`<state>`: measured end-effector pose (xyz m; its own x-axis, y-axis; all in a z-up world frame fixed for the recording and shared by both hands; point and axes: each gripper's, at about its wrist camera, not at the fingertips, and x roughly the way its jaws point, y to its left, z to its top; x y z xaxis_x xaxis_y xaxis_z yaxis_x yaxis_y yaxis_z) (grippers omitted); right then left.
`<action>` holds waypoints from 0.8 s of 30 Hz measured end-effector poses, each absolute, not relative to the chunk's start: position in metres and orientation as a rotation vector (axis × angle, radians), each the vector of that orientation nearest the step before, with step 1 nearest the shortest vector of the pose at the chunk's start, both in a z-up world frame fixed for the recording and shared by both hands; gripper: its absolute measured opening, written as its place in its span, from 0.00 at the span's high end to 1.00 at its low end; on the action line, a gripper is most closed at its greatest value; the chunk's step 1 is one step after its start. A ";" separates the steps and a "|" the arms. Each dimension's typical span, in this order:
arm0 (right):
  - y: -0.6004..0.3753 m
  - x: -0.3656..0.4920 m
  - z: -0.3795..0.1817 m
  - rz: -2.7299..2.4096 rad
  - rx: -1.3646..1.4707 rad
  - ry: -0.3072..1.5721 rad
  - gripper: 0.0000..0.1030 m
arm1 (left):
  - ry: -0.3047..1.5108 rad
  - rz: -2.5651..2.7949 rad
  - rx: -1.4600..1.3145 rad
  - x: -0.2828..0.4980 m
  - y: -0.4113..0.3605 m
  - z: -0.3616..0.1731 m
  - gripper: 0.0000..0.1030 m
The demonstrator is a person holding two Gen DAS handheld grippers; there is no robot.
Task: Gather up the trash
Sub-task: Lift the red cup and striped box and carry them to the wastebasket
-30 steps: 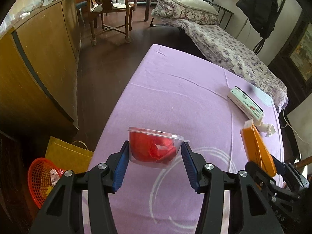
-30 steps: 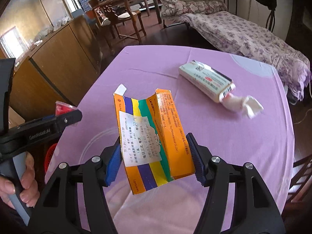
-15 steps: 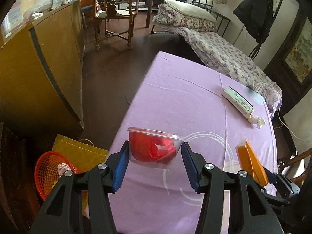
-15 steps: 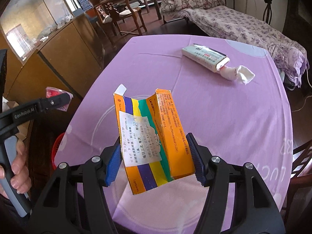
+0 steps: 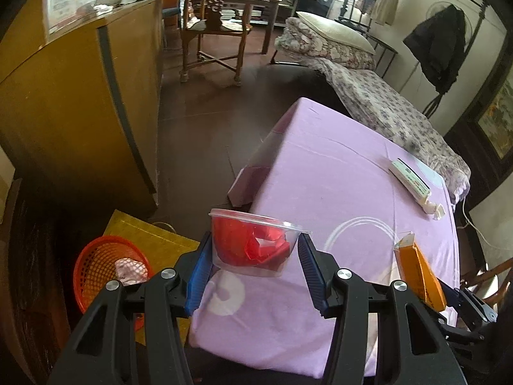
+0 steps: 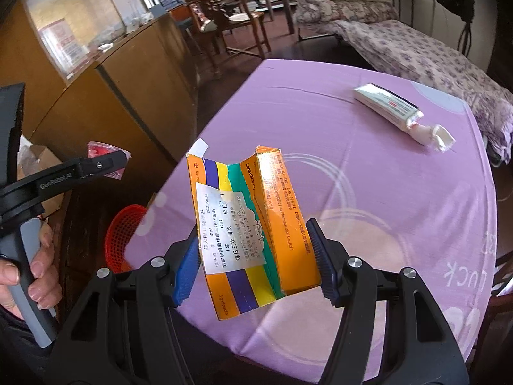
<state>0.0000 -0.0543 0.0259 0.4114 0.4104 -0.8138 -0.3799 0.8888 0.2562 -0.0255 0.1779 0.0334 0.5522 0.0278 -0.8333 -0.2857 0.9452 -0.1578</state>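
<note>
A: Left tongs (image 5: 255, 266) clamped the clear cup (image 5: 253, 245) of red scraps; right tongs (image 6: 253, 264) gripped the torn orange carton (image 6: 250, 224). Either might have slipped short of the orange basket (image 5: 96, 266) on the floor.

B: Beyond, a white box (image 6: 384, 106) lay on the purple tabletop (image 6: 400, 192); bed (image 5: 368, 96) and chair (image 5: 214, 32) further off.

Your right gripper (image 6: 253, 269) clamps a torn orange medicine box (image 6: 253, 224) above the purple tablecloth (image 6: 400, 192). To your left, your hand (image 6: 29, 266) holds the left gripper (image 6: 105, 163), gripping a clear cup with red scrap. A red basket (image 6: 123, 237) sits below. A white box (image 6: 386, 104) lies far across the cloth.
</note>
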 end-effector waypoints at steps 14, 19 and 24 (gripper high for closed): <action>0.028 -0.013 0.044 0.667 -0.038 1.038 0.40 | 0.958 0.317 -0.355 -0.062 0.262 0.028 0.49; 0.075 -0.015 0.045 0.749 -0.101 1.046 0.40 | 0.981 0.392 -0.391 -0.079 0.300 0.012 0.49; 0.120 -0.021 0.039 0.817 -0.167 1.070 0.40 | 1.027 0.460 -0.433 -0.098 0.338 -0.014 0.49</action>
<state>-0.0210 0.1201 0.0389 0.2246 0.5123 -0.8289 -0.6650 0.7024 0.2540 -0.0979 0.3384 -0.0136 0.4401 0.1597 -0.8836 -0.5534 0.8232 -0.1268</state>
